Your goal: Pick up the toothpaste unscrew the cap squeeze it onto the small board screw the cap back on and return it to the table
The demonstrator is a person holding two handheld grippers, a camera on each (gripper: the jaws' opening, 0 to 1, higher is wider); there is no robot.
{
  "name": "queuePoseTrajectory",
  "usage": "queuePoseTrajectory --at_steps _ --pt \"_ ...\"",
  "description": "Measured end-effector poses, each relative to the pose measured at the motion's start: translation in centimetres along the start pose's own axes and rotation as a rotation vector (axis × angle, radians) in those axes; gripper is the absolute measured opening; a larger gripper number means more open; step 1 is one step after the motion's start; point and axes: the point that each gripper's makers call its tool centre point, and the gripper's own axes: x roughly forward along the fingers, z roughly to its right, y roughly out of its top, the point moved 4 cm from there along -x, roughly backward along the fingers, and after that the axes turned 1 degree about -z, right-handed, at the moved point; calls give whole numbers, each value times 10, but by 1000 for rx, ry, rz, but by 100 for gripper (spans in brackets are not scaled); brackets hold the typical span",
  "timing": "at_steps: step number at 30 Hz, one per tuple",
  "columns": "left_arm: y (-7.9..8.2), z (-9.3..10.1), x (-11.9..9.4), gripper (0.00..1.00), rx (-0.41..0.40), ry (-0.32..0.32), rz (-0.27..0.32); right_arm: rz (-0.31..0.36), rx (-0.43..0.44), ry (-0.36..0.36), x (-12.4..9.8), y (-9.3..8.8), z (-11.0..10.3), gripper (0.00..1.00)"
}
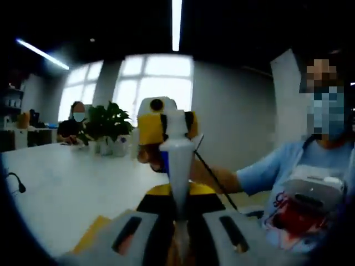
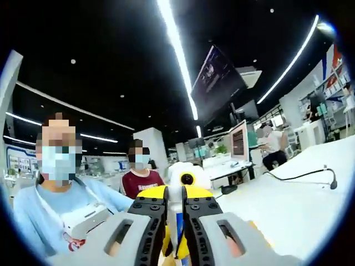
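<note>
Left gripper view first: looking along the left gripper [image 1: 180,209], clenched on the lower end of the toothpaste tube [image 1: 178,160], black jaws pressing in from both sides. Holding that white tube upright and off the white table [image 1: 66,188], narrowing toward the far end. Meeting the right gripper [image 1: 176,130] at that far end, yellow body facing the camera and closing around the tube's tip. Too blurred there for telling cap from nozzle. Also catching a hand [image 1: 148,155] behind the yellow body, and a light-blue sleeve [image 1: 260,172] reaching in from the right.

Switching to the right gripper view: seeing the right gripper [image 2: 176,209] clamped tight as well, jaws nearly together on a thin white-and-blue strip of the toothpaste tube [image 2: 178,224]. Facing the left gripper [image 2: 183,191] straight ahead, yellow and very close, the two tools pointing at one another with the tube between.

Taking in the surface and room now: spotting potted plants [image 1: 108,124] at the table's far edge in front of bright windows [image 1: 150,77], with a masked person seated [image 1: 74,126] beside them. Noticing, in the right gripper view, a cable [image 2: 299,176] lying across the table [image 2: 299,216], a monitor [image 2: 239,141] beyond it, a hanging screen [image 2: 217,77] overhead, and long ceiling light strips [image 2: 176,50] running across a dark ceiling.
</note>
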Motion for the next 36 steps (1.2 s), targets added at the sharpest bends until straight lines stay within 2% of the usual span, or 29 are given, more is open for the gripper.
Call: queuePoseTrajectory --at_steps 2,4,5,8,12,17,19,21,23,26,28,29,30,32,34,36 --pt "1 -2 1 5 -1 -7 -1 -27 -6 29 -2 3 3 8" --pt "-1 -2 2 5 6 -33 -25 -92 -53 63 -3 3 2 8" --pt "-1 -3 3 5 4 -37 -27 -104 -65 66 -4 4 2 8" --pt "-6 4 7 5 -1 -81 -53 -159 -82 158 -5 3 -2 8" --pt "-5 6 9 5 24 -83 -58 -150 -84 200 -2 -1 -7 9" --pt "-5 6 9 5 19 -40 -49 -102 -71 183 3 -10 -11 10" --pt "-6 3 6 5 21 -7 -46 -76 -85 151 4 -11 -9 11" --pt "-4 -1 3 5 21 30 -33 -61 -102 73 -3 -9 2 17" --pt "-1 -8 -1 5 7 92 -24 -45 -93 12 -8 -8 8 23" --pt "-1 -15 -8 5 27 177 -36 10 -116 -44 -12 -1 8 29" --pt "-1 -17 -10 5 29 195 -37 16 -111 -92 -12 2 10 29" --pt "-2 -18 -10 5 20 211 -36 20 -122 -127 -11 4 12 29" --pt "-2 -20 -12 5 13 243 -27 30 -122 -197 -12 8 17 28" --pt "-1 -21 -14 5 8 284 -21 47 -162 -256 -13 13 16 28" --pt "-1 -24 -17 5 17 364 -22 68 -197 -318 -13 18 13 28" --pt "1 -27 -20 5 33 452 -22 53 -233 -409 -11 17 11 28"
